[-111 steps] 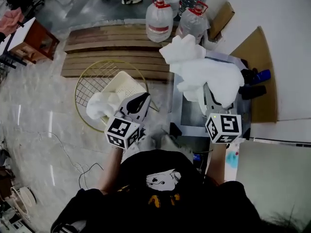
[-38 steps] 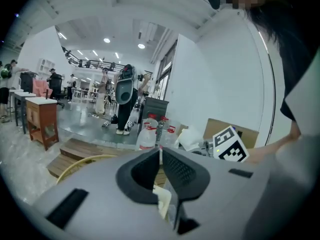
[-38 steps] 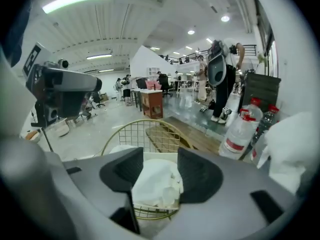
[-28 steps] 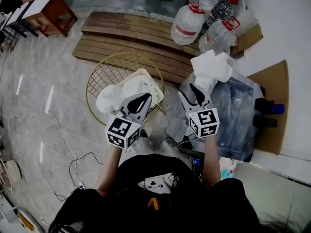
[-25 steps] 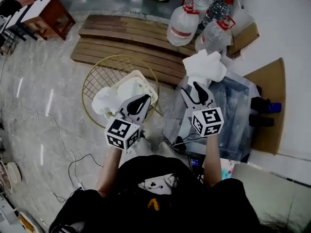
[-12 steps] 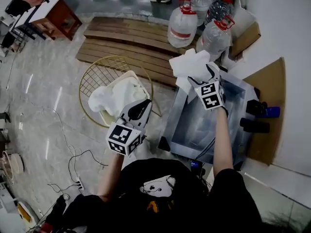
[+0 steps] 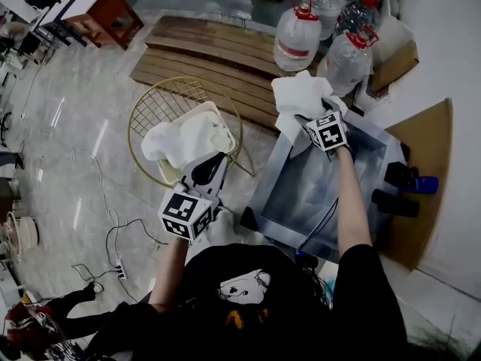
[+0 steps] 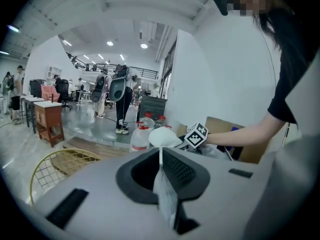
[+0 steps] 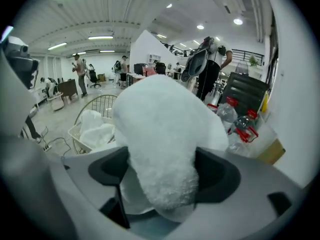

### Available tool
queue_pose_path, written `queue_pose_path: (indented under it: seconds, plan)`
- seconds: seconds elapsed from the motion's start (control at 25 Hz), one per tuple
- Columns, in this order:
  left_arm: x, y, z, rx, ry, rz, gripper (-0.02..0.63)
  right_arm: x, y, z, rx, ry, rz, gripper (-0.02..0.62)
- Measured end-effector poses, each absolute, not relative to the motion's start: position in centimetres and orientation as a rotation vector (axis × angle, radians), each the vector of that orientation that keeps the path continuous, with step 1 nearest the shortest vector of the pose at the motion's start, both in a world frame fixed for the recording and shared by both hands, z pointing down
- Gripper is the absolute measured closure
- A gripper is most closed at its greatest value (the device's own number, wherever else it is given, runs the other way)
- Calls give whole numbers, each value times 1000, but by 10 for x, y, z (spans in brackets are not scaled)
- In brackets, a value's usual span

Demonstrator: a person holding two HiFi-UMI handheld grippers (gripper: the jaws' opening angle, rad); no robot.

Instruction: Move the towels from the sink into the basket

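Left tongs (image 7: 211,164) are nearest you, pressed together with nothing in them that I can make out, parked low between basket and sink. Keep them there, out of the carry path.

The sink (image 7: 279,173) is to the right. Its basin looks bare, with no towel lying in it that I can see.

Right tongs (image 7: 314,120) are at the sink's far-left corner with the jaws opening. The white towel (image 7: 297,98) sits bunched between them, bulging over the top, above the sink rim and not yet over the basket. My read is that letting go here drops it back in the sink or onto the floor. Re-bite deep into the bulk, not a loose edge. Lift clear of the rim and swing left. Spread the jaws only once you're above the heap.

The basket (image 7: 154,104) is left of the sink and apart from it. Come in over its near-right rim so nothing trails outside the wire.

Counts:
- Tongs: two.
- Sink: one.
- Basket: one.
- Towels in transit: one.
- Towels already in the basket: a white heap (image 7: 188,138). It looks like two, but I can't separate them for sure.
- Water jugs (image 7: 295,34): three, at the far side behind the wooden pallet (image 7: 210,55).
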State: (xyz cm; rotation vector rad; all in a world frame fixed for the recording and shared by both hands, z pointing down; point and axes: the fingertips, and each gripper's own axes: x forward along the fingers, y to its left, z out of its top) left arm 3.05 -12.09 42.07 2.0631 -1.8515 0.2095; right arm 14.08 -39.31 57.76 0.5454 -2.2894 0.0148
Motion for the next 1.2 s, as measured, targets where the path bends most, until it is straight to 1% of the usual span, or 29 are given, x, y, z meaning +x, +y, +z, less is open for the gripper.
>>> queue_pose_path:
  seconds: [0.08, 0.2, 0.28, 0.56, 0.92, 1.2]
  plan:
    - [33, -120, 424, 2053, -1855, 213, 589, 141, -390, 579, 558, -2304, 41, 197]
    - [36, -119, 426, 2044, -1858, 214, 589, 138, -382, 578, 603, -2315, 37, 297]
    - [38, -116, 426, 2041, -1859, 217, 589, 139, -378, 576, 661, -2331, 29, 343]
    - [33, -96, 424, 2033, -1877, 237, 589, 147, -368, 535, 836, -2335, -100, 451]
    - [-7, -69, 412, 2047, -1905, 190, 589, 127, -320, 414, 958, -2577, -91, 457]
    - [-63, -35, 405, 2039, -1940, 138, 589, 58, -261, 348, 907, -2725, -88, 457]
